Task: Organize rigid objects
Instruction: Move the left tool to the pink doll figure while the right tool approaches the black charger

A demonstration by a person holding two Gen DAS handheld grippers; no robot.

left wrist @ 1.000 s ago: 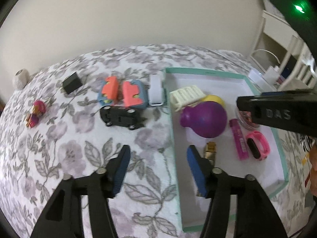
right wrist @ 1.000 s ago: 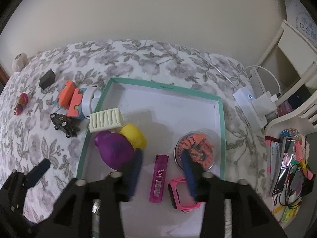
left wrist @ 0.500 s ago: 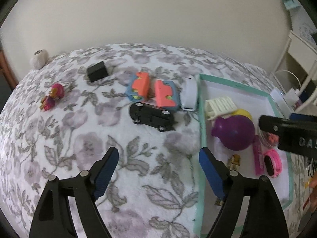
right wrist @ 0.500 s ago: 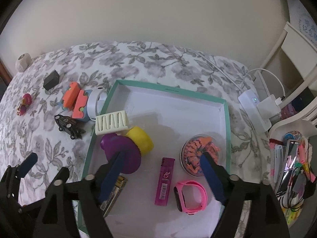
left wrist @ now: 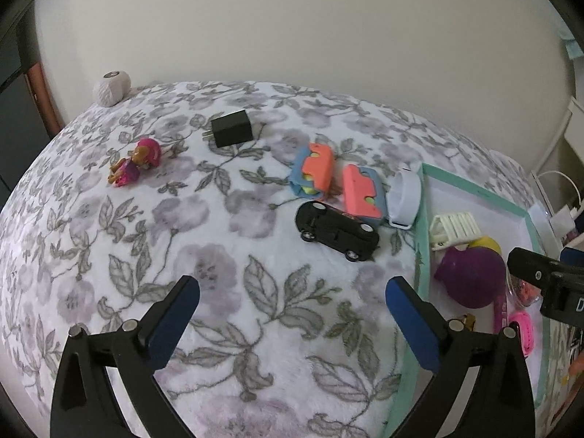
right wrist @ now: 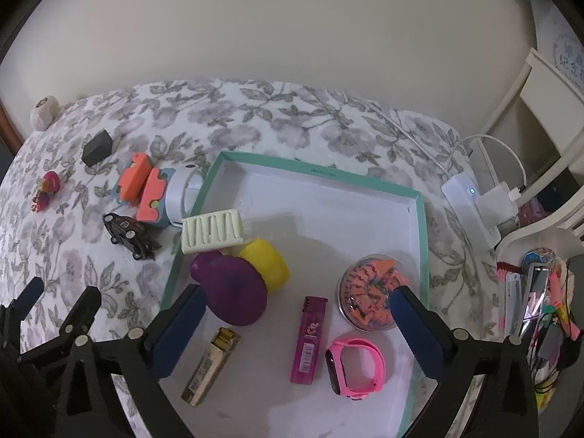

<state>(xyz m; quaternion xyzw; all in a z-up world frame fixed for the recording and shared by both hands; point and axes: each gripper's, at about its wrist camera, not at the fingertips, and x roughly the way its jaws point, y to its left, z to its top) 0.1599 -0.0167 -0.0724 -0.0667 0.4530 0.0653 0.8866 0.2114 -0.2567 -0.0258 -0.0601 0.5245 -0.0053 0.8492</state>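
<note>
A teal-rimmed white tray lies on a floral blanket and holds a purple bulb toy, yellow ring, cream rack, gold battery pack, magenta lighter, pink watch and a dish of orange clips. My right gripper hangs open and empty above the tray. My left gripper is open and empty over the blanket, left of the tray. A black toy car, two orange-blue puzzle blocks, a white band, black charger and pink figure lie beyond it.
A white yarn ball sits at the blanket's far left edge by the wall. A white power strip with cables and white furniture stand right of the tray. Pens and clutter lie at the far right.
My left gripper moved left, off the tray and over the blanket, and opened wider. My right gripper opened wider and drew back a little. The gold battery pack now lies free in the tray.
</note>
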